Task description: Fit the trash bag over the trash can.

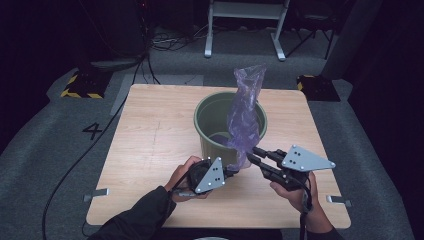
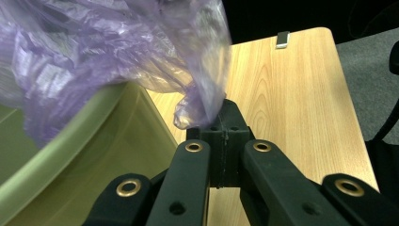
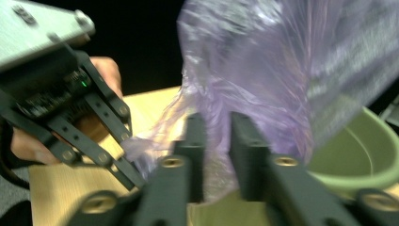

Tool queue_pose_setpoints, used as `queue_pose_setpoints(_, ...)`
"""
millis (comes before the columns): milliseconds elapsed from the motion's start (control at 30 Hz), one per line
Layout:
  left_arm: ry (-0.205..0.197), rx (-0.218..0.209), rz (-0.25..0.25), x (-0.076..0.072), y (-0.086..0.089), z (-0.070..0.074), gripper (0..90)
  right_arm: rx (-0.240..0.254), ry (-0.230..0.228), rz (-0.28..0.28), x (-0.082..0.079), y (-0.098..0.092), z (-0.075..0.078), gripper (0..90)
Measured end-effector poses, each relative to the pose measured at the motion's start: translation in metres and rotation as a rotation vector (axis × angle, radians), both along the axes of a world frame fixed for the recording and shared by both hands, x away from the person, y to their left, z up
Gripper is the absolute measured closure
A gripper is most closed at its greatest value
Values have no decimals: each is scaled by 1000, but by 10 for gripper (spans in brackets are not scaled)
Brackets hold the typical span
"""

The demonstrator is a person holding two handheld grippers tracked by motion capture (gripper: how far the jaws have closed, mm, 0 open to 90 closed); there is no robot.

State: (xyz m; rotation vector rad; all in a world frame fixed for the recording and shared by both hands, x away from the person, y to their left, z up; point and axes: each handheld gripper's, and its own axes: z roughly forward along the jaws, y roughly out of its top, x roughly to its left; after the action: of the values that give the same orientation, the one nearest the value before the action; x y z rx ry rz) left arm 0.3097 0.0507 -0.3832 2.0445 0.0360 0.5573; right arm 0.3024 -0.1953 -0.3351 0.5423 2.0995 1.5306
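A green bucket (image 1: pixel 205 107) stands on the wooden table (image 1: pixel 150 150), toward its far middle. A thin purple plastic bag (image 1: pixel 247 105) rises out of it and droops over the near rim. My left gripper (image 1: pixel 237 169) is shut on a bunched corner of the bag just in front of the bucket. In the left gripper view, the left gripper (image 2: pixel 226 110) pinches the film (image 2: pixel 117 47) beside the bucket wall (image 2: pixel 70 141). My right gripper (image 1: pixel 252 152) meets the bag from the right. Its jaws (image 3: pixel 217 127) stand close together with purple film (image 3: pixel 282 70) filling the narrow gap above the bucket's rim (image 3: pixel 357 165).
Small metal clips sit on the table's near edge at left (image 1: pixel 97 192) and right (image 1: pixel 337 200). Grey carpet surrounds the table, with cables, yellow-and-black striped blocks (image 1: pixel 80 85) and a white frame (image 1: pixel 245 30) behind. Bare tabletop lies left of the bucket.
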Motion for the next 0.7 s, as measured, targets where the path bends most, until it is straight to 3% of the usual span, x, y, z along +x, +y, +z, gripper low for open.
queue_pose_setpoints(67, 6, -6, -2, 0, -1, -2, 900, -3, 4, -6, 2, -4, -5, 895)
queue_pose_setpoints(267, 39, -41, -13, 3, 4, -6, 896, 12, 5, -40, 7, -18, -17, 900)
queue_pose_setpoints(300, 53, -55, -24, 4, 6, -6, 840, 22, 13, -40, 8, -20, -19, 900)
queue_pose_setpoints(400, 67, -80, -21, 4, 11, -6, 784, 34, 19, -38, 9, -27, -23, 900)
queue_pose_setpoints(533, 110, -153, -18, 5, 20, 2, 557, 33, 23, -22, 7, -30, -27, 900)
queue_pose_setpoints(600, 125, -203, -16, 6, 25, 9, 489, 22, 18, -19, 7, -29, -27, 900)
queue_pose_setpoints(700, 130, -270, 42, 8, 28, 20, 353, 26, 15, -12, 7, -29, -28, 900)
